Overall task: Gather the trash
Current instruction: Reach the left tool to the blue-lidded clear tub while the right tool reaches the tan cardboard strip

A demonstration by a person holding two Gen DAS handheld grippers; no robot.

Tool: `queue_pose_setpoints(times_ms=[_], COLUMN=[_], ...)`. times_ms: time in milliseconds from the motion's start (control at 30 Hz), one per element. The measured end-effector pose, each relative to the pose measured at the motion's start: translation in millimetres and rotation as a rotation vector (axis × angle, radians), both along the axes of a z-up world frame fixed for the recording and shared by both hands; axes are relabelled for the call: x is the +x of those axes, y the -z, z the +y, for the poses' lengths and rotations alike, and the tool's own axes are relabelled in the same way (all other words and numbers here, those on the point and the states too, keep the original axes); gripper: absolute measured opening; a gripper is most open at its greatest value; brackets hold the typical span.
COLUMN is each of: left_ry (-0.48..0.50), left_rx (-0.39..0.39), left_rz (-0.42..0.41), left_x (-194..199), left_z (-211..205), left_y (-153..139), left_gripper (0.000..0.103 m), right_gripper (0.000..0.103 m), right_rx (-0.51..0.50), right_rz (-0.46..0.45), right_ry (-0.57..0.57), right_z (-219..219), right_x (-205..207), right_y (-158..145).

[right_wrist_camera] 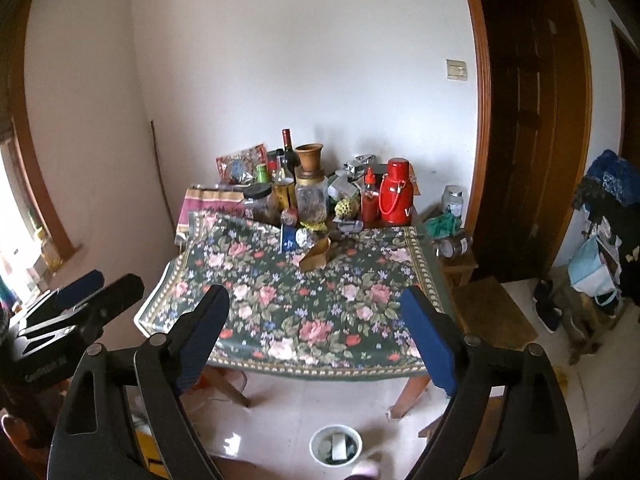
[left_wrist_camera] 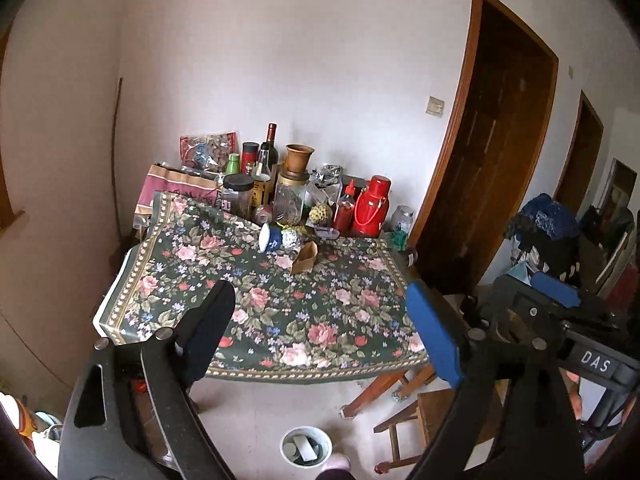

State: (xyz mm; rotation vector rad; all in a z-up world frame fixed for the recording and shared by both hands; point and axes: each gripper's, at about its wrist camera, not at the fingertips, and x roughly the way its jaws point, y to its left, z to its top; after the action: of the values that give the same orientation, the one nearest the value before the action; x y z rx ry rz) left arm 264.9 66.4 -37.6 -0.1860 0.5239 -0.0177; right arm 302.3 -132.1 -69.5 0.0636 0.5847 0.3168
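Note:
A folded brown paper piece (left_wrist_camera: 305,257) lies on the floral tablecloth (left_wrist_camera: 280,304) toward the far side of the table; it also shows in the right wrist view (right_wrist_camera: 316,257). A tipped blue paper cup (left_wrist_camera: 271,238) and a crumpled patterned ball (left_wrist_camera: 290,237) lie just behind it. A small white bin (left_wrist_camera: 306,446) holding scraps stands on the floor before the table, also in the right wrist view (right_wrist_camera: 335,445). My left gripper (left_wrist_camera: 320,312) and right gripper (right_wrist_camera: 316,312) are both open and empty, held above the table's near edge.
Bottles, jars, a red thermos (left_wrist_camera: 371,206) and a clay pot (left_wrist_camera: 299,159) crowd the table's far edge by the wall. A wooden stool (right_wrist_camera: 494,312) stands at the right of the table. A dark wooden door (left_wrist_camera: 480,136) is on the right.

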Motion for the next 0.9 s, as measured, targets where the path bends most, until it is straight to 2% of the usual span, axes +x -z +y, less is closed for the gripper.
queue_pose_setpoints(times_ms=[167, 400, 600, 733, 900], left_ry=[-0.023, -0.1, -0.19, -0.286, -0.324], left_rx=[0.018, 0.013, -0.035, -0.054, -0.032], left_rz=[0.007, 0.016, 0.055, 0.105, 0.171], left_x=[34.3, 106.8, 164.3, 196.7, 227.3], left_z=[-1.0, 7.2, 17.3, 25.0, 36.3], left_y=[1.8, 0.3, 9.2, 22.9, 39.7], left_gripper=[0.087, 0.087, 0.087, 0.087, 0.087], right_gripper=[0.086, 0.086, 0.086, 0.086, 0.086], right_rx=[0.014, 0.0, 0.002, -0.016, -0.006], right_rz=[0.016, 0.024, 0.064, 0.12, 0.232], right_ry=[-0.003, -0.029, -0.073, -0.099, -0.1], right_z=[-6.7, -17.0, -26.9, -25.5, -17.5], right_x=[36.1, 113.6, 174.2, 215.3, 258.7], right_y=[3.3, 1.6, 7.9, 25.5, 53.8])
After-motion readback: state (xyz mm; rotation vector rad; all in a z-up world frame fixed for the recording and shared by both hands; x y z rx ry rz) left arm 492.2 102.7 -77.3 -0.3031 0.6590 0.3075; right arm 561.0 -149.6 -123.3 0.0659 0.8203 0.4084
